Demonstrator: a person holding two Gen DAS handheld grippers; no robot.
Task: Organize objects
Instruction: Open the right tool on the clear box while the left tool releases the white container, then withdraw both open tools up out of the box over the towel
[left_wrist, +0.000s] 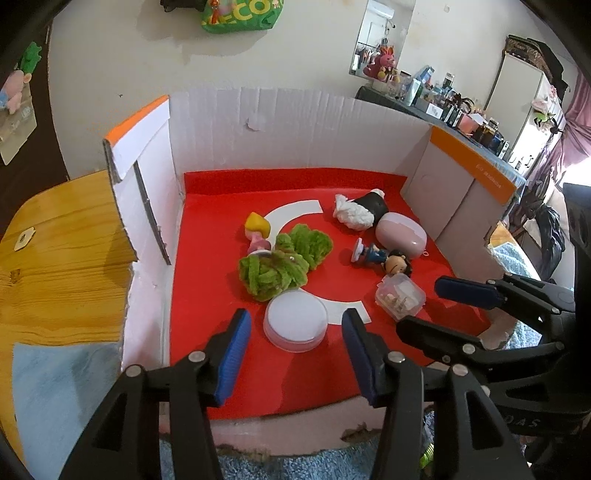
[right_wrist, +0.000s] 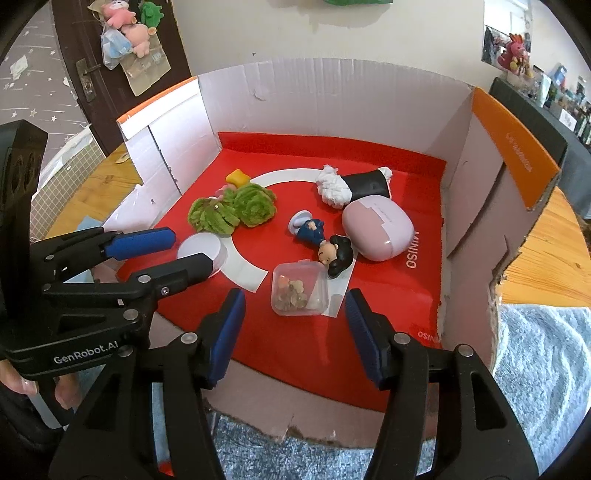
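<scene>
Left wrist view is looking down into a cardboard box (left_wrist: 295, 122) w/ a red liner (left_wrist: 207, 295), sitting on a wooden worktop (left_wrist: 62, 236). The left tool (left_wrist: 295, 345) is hovering w/ its blue pads spread either side of a round white lid (left_wrist: 295, 321), not pressing on it. The right tool (right_wrist: 295, 334) is likewise spread and pinching nothing, its pads flanking a small clear case (right_wrist: 300, 290) of what look like beads or trinkets, though the contents are too blurred to be sure.

Everything is lying inside the box, so the gathering part seems done, but the sorting seems barely started. A green fuzzy bundle (left_wrist: 284, 262) is sitting mid-liner, just behind the lid and partly covering a yellow-haired figurine (left_wrist: 258, 230). A dark-haired figurine (right_wrist: 325, 242) is lying on its side between the clear case and a pink pouch (right_wrist: 376, 229), its head touching or nearly touching the case. Behind the pouch a black-and-white roll (right_wrist: 354, 184) is lying flat.

Nothing is standing upright or grouped by kind; items are scattered approx. across the middle and right of the liner, the left strip bare. Judging by where the tools are hanging, the lid and the clear case are prob. the next picks, one per hand. Both figurines, the bundle, pouch and roll are still waiting for a place.
</scene>
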